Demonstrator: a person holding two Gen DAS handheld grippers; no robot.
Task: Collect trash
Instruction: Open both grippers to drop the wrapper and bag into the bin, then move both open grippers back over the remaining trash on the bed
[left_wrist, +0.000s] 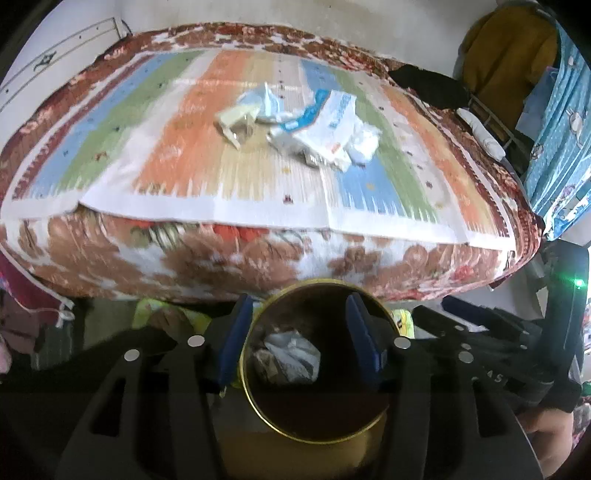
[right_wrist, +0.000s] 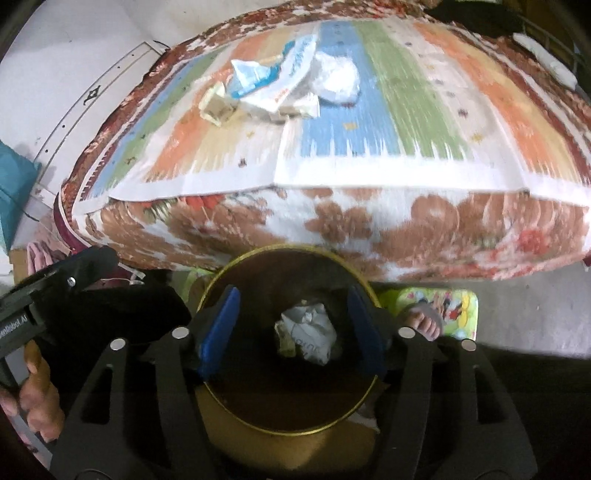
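The gold-rimmed bin (left_wrist: 317, 435) on the floor beside the bed (left_wrist: 258, 258) holds crumpled paper (left_wrist: 291, 356). More trash (left_wrist: 314, 122), wrappers and plastic, lies on the striped mat (left_wrist: 184, 162). Both grippers point steeply down over the bin: left gripper (left_wrist: 301, 345) and right gripper (right_wrist: 291, 334), jaws spread, nothing between them.

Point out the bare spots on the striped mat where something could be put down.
On the striped mat, the near strip between the trash pile and the mat's front edge is bare. So are the blue and green stripes at its left end and the orange stripes at its right end. The middle back is crowded with wrappers and crumpled plastic.
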